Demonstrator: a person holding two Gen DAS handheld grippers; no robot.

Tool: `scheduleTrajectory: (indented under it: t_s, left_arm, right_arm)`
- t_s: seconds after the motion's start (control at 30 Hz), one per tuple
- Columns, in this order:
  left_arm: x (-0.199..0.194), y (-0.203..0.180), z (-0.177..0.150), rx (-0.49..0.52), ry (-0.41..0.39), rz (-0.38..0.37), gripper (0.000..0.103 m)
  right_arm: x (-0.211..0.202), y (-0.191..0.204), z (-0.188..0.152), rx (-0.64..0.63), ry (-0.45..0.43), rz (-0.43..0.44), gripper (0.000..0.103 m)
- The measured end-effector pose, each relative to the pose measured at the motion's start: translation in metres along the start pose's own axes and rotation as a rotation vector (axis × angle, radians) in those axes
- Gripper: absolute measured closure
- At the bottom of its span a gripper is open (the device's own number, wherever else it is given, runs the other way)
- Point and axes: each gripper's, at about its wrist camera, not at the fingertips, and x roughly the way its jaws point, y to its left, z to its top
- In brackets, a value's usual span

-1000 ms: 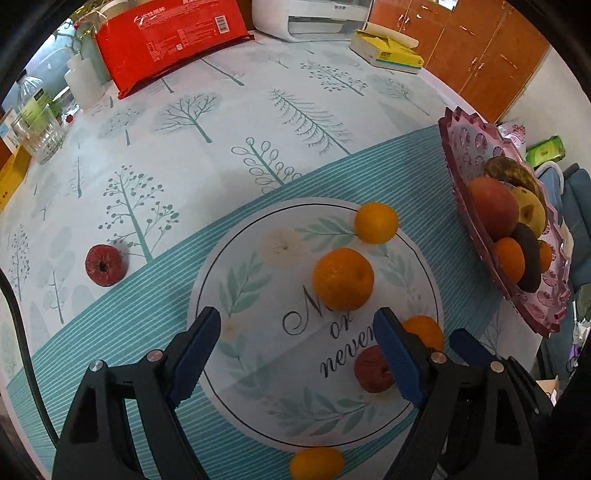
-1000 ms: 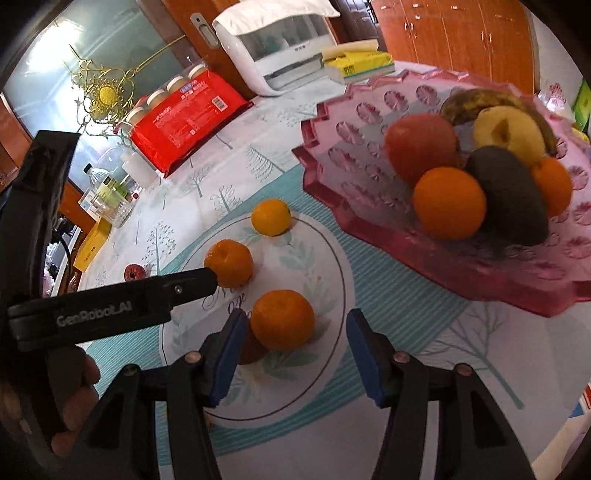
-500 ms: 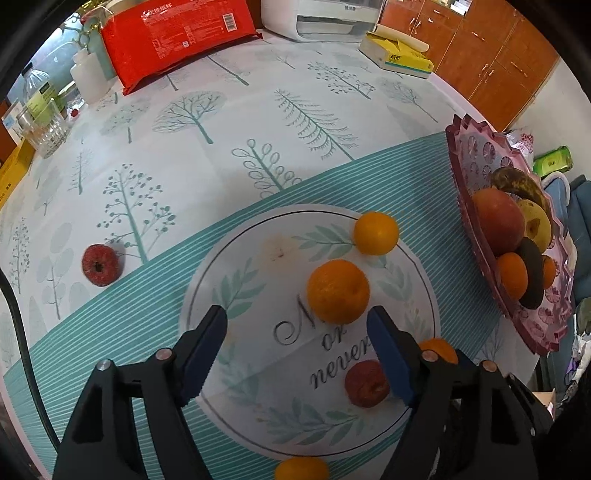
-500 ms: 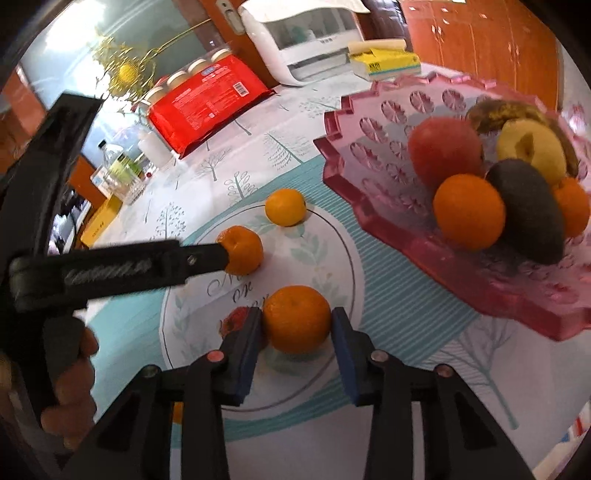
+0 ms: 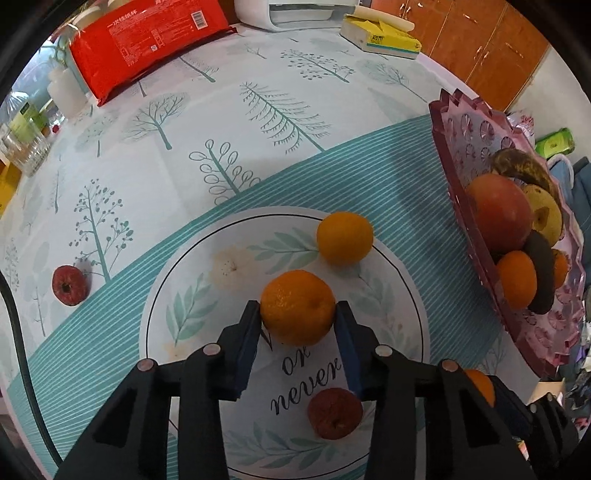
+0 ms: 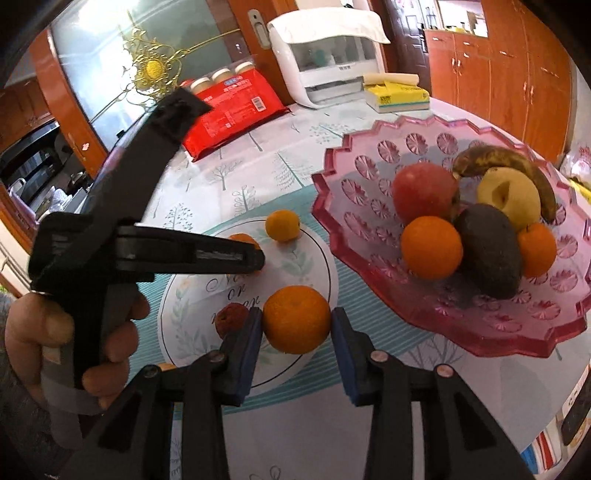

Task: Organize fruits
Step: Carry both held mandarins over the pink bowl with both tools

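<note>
My left gripper (image 5: pixel 297 314) is shut on an orange (image 5: pixel 297 308) in the middle of the round printed mat (image 5: pixel 221 288). My right gripper (image 6: pixel 296 326) is shut on another orange (image 6: pixel 296 319) at the mat's near edge, beside a small red fruit (image 6: pixel 231 319). A third orange (image 5: pixel 344 238) lies at the mat's far edge. The pink glass fruit bowl (image 6: pixel 369 177) on the right holds an apple, oranges, a pear, a dark avocado and a browned banana. Another small red fruit (image 5: pixel 69 285) lies far left on the cloth.
A red package (image 5: pixel 147 40), a white appliance (image 6: pixel 328 70) and a yellow box (image 5: pixel 380 35) stand at the table's far side. Glasses and bottles (image 5: pixel 26 147) sit at the far left. The left gripper's body (image 6: pixel 147 236) crosses the right wrist view.
Both grippers have moved forward and closed: the left onto the middle orange, the right onto the near orange. The other fruits have not moved.
</note>
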Motion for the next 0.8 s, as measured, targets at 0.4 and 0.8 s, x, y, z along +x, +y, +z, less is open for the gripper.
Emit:
scheduleTrajectory:
  t_s: [0.4, 0.8]
  left_arm:
    - [-0.038, 0.018, -0.011, -0.071, 0.005, 0.04, 0.065]
    - [-0.107, -0.03, 0.02, -0.039, -0.113, 0.066, 0.064]
  right_arm:
    - [-0.025, 0.012, 0.013, -0.089, -0.074, 0.029, 0.065]
    - [-0.077, -0.022, 0.054, -0.068, -0.202, 0.014, 0.065]
